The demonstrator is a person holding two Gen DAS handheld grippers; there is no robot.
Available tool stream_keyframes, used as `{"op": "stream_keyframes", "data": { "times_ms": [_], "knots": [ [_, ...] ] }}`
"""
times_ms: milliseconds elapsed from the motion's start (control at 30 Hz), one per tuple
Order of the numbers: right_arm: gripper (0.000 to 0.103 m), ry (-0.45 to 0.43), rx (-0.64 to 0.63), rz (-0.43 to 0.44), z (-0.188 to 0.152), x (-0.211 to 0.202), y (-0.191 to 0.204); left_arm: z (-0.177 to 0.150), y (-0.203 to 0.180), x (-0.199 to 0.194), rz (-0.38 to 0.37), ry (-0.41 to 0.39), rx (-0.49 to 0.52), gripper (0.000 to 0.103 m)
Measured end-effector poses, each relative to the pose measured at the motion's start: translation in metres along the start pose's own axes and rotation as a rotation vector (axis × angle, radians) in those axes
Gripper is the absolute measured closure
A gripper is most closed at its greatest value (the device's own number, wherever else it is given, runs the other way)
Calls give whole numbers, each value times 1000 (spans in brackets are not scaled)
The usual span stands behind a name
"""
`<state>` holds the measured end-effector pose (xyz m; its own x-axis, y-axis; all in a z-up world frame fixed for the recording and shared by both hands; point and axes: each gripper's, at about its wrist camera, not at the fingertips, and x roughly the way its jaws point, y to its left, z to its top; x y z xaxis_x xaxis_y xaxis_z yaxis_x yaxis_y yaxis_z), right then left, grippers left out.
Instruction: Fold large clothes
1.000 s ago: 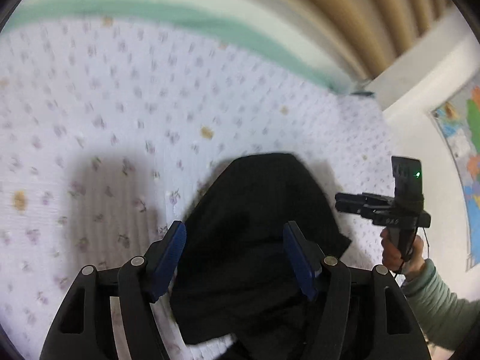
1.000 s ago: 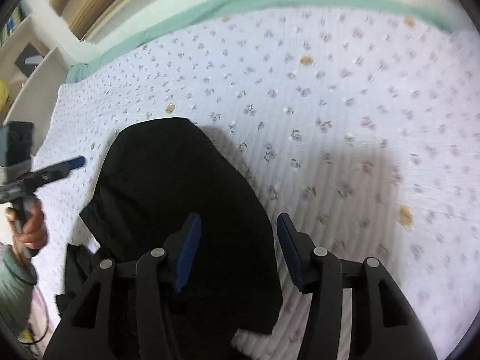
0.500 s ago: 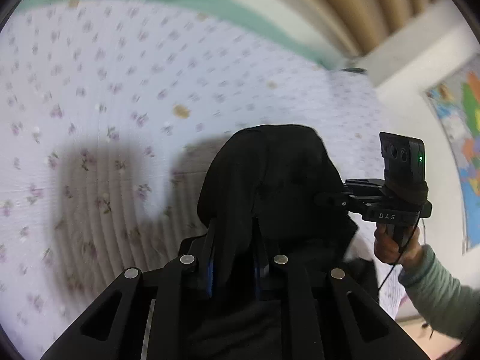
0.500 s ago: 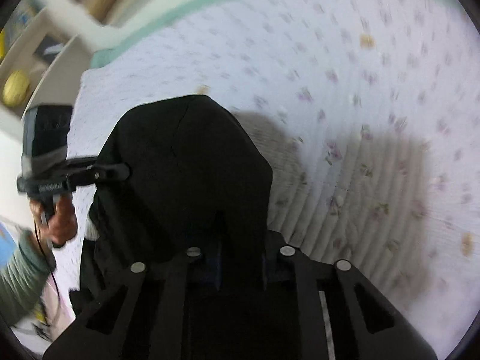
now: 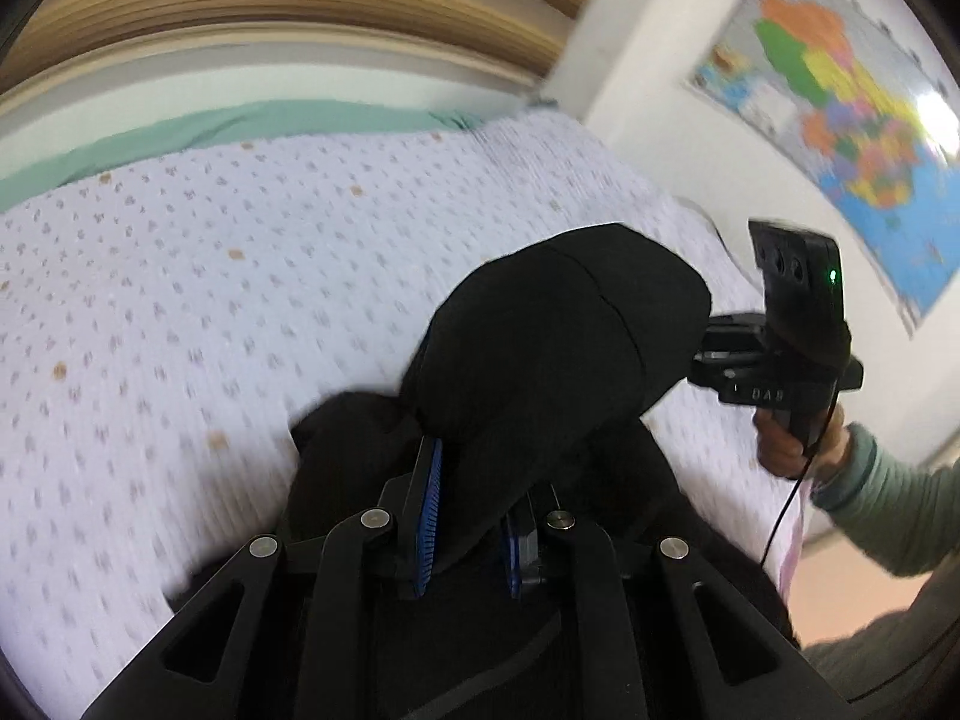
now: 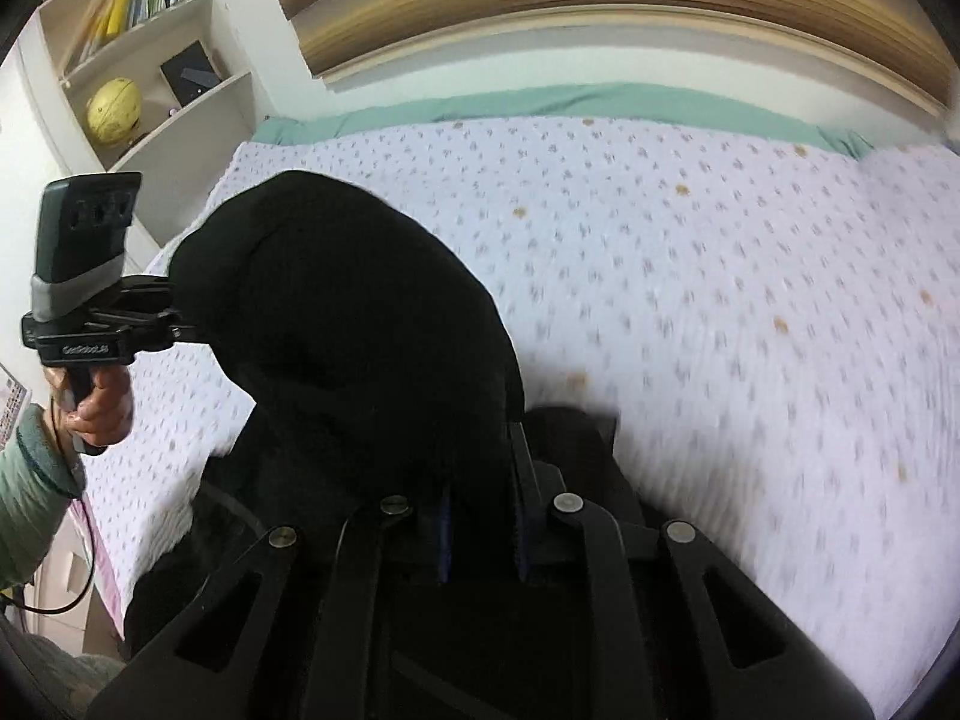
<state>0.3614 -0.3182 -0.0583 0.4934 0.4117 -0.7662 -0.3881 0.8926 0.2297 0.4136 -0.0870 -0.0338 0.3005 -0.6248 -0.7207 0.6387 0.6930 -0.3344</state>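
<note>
Evidently, early days:
Garment: black garment [image 5: 558,348] bunched above the floral bedspread [image 5: 210,276].
Left gripper [image 5: 465,516]: pinched on cloth.
Right gripper [image 6: 480,516]: likewise clamped.
Progress: lifted only — no fold visible.

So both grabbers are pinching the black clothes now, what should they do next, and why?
Probably lift a bit higher and carry the black garment forward over the flowered bedspread. The left hand-held gripper and right hand-held gripper are both clamped on it, but its lower part is bunched at the bed's near edge, so it needs spreading flat before a fold.
</note>
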Motion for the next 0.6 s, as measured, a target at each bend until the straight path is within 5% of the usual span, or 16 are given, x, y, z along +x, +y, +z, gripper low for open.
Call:
{"op": "stream_keyframes", "data": {
  "times_ms": [333,467,600],
  "knots": [
    [81,250,84,-60,-122,36,25,-150,-46,70,187,303,-48,84],
    [80,326,82,-98,-139,25,22,-175,-57,55,246,315,-50,80],
    [78,248,116,-80,-111,-15,19,-179,-53,6,242,302,-91,76]
  ]
}}
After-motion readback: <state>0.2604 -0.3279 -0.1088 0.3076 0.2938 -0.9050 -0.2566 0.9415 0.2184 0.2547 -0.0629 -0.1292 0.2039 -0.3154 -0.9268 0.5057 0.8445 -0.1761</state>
